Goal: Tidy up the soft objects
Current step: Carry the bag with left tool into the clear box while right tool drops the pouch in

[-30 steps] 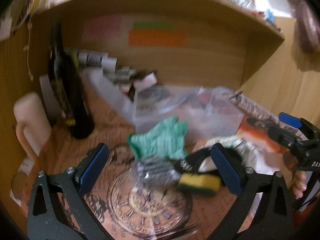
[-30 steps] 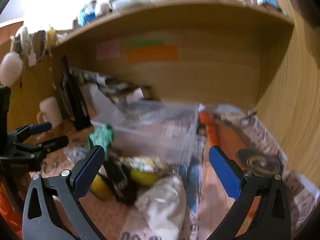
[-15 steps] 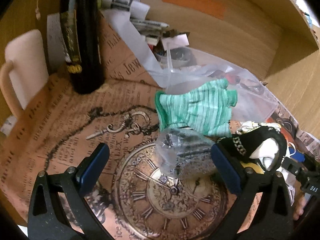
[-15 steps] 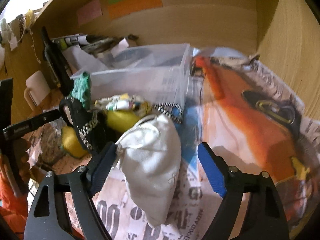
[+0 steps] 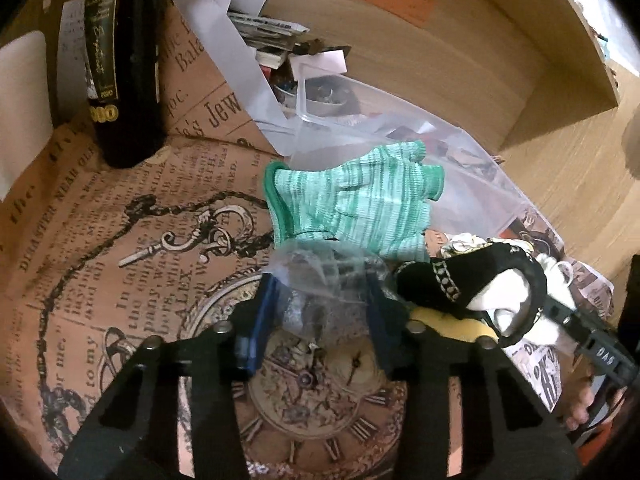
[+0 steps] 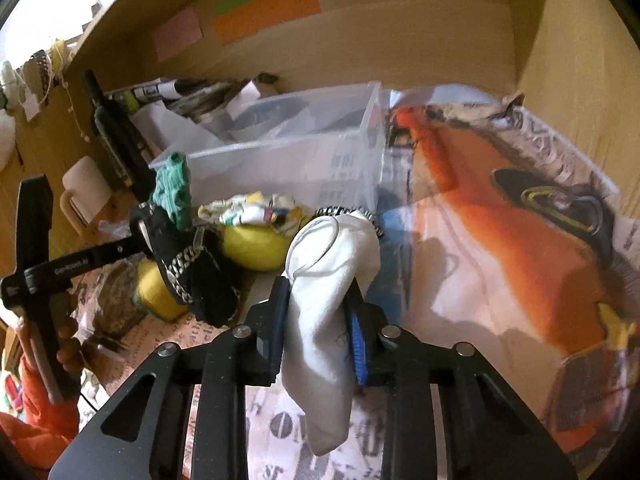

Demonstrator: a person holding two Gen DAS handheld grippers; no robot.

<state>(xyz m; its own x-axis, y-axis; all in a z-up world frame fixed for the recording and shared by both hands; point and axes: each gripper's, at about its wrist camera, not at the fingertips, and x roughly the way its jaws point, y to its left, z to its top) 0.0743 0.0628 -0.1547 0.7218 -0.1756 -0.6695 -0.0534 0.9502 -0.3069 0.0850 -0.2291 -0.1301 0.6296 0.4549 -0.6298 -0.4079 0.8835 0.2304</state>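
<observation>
The surface (image 5: 72, 216) is covered with printed paper: a brown vintage sheet with a clock face and key on the left, a sheet with orange and blue print (image 6: 480, 216) on the right. A dark wine bottle (image 5: 124, 60) and a pale mug (image 6: 82, 188) stand at the back left, with a clear plastic bin (image 6: 304, 160) near the wooden back wall. In front of the bin lie a green knit glove (image 5: 360, 204), a black pouch (image 6: 192, 264), yellow sponges (image 6: 256, 244), a crumpled patterned cloth (image 6: 248, 210) and a clear bag (image 5: 320, 280).

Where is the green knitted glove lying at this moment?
In the left wrist view the green glove lies at centre, leaning on the near edge of the clear plastic bin, just behind the clear bag that the left gripper pinches.
</observation>
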